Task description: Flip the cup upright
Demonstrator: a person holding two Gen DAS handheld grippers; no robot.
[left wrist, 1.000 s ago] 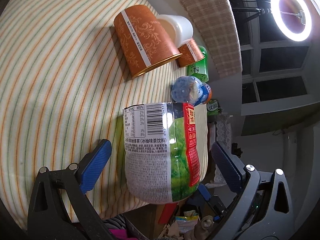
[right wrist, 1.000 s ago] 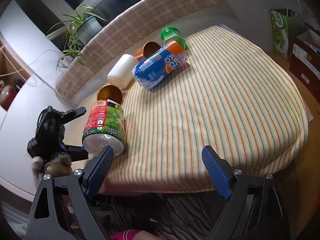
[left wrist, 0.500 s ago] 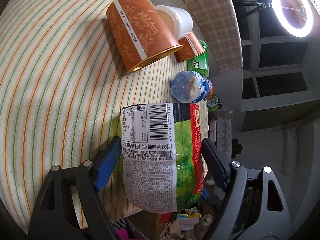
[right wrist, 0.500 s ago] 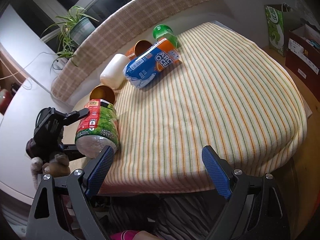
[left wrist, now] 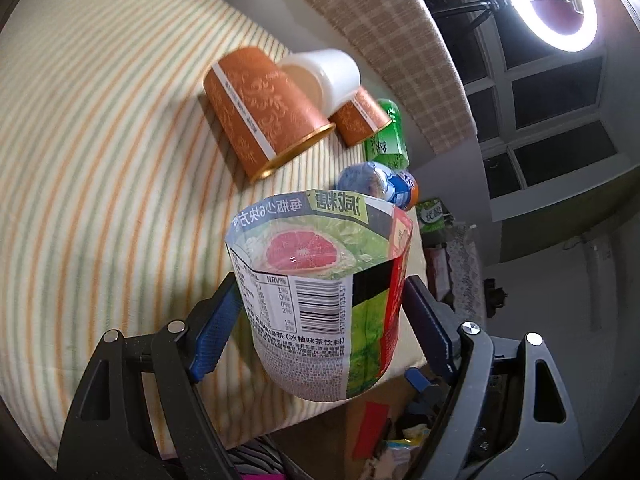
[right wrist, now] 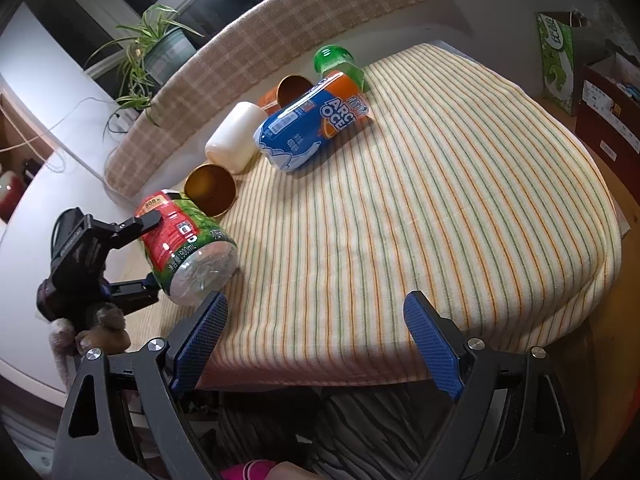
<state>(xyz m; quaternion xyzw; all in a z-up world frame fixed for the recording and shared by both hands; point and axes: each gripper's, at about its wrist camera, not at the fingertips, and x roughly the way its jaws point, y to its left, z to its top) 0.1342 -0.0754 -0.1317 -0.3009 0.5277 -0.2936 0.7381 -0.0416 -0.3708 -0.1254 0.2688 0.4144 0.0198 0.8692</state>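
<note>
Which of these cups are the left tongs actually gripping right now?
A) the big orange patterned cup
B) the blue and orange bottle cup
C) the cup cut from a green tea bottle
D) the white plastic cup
C: the left tongs have a blue pad pressed to each side of the green tea bottle cup, tilted and lifted at the near edge of the striped tablecloth.

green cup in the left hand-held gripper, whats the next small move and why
Probably keep rotating the green cup until its clear base faces down, then lower it onto the striped cloth. The left hand-held gripper clamps it on both sides, but in the right wrist view it is tilted, base low toward the cloth and not clearly resting on it. The right hand-held gripper is open and empty.
</note>
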